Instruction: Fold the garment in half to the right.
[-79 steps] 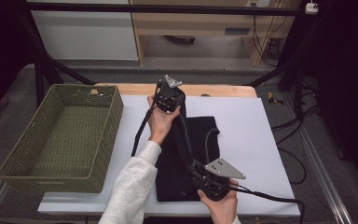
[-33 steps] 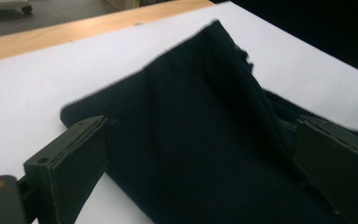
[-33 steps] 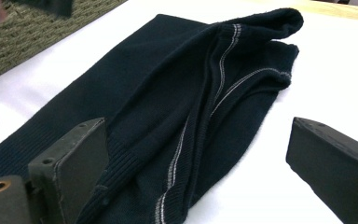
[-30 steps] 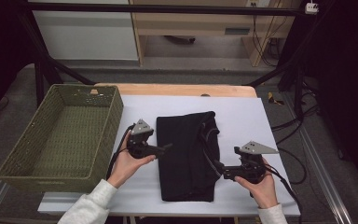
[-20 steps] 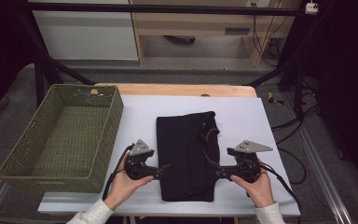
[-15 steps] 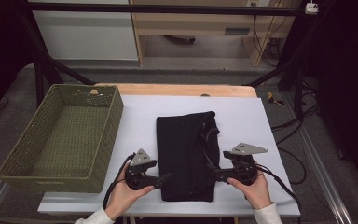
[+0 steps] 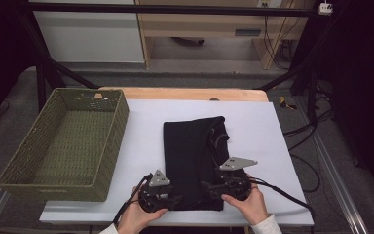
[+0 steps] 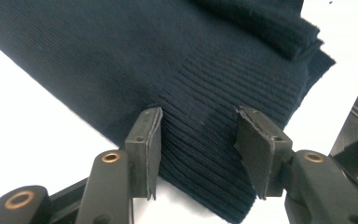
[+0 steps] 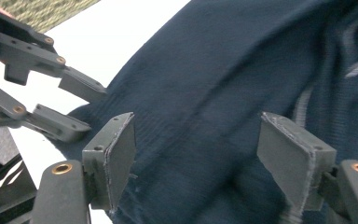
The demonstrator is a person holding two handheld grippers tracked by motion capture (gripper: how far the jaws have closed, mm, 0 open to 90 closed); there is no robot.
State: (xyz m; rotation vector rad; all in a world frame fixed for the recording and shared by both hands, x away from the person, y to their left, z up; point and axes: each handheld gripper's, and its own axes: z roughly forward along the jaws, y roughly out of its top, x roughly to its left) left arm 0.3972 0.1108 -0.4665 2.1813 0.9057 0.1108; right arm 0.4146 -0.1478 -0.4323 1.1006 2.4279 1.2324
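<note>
A folded dark knit garment [image 7: 192, 156] lies on the white sheet, its ribbed hem [image 8: 205, 154] toward the person. My left gripper [image 7: 175, 199] lies low at the hem's near left corner. Its jaws straddle the ribbing and have just been closing, with the fingertips [image 8: 145, 140] resting on the cloth and a gap still between them. My right gripper [image 7: 209, 187] reaches in from the right over the near part of the garment [image 9: 223, 93]. Its jaws have just been closing too but stand wide, cloth beneath them. The left gripper [image 9: 70, 109] also shows across the cloth.
A green woven basket [image 7: 53, 187] stands empty at the left of the table. The white sheet [image 7: 141, 131] has bare room between basket and garment and at the right. Black cables [image 7: 287, 195] trail off the near right edge.
Both hands have slid toward the near edge and inward until the jaws reach the garment's hem. Both pairs of jaws have narrowed.
</note>
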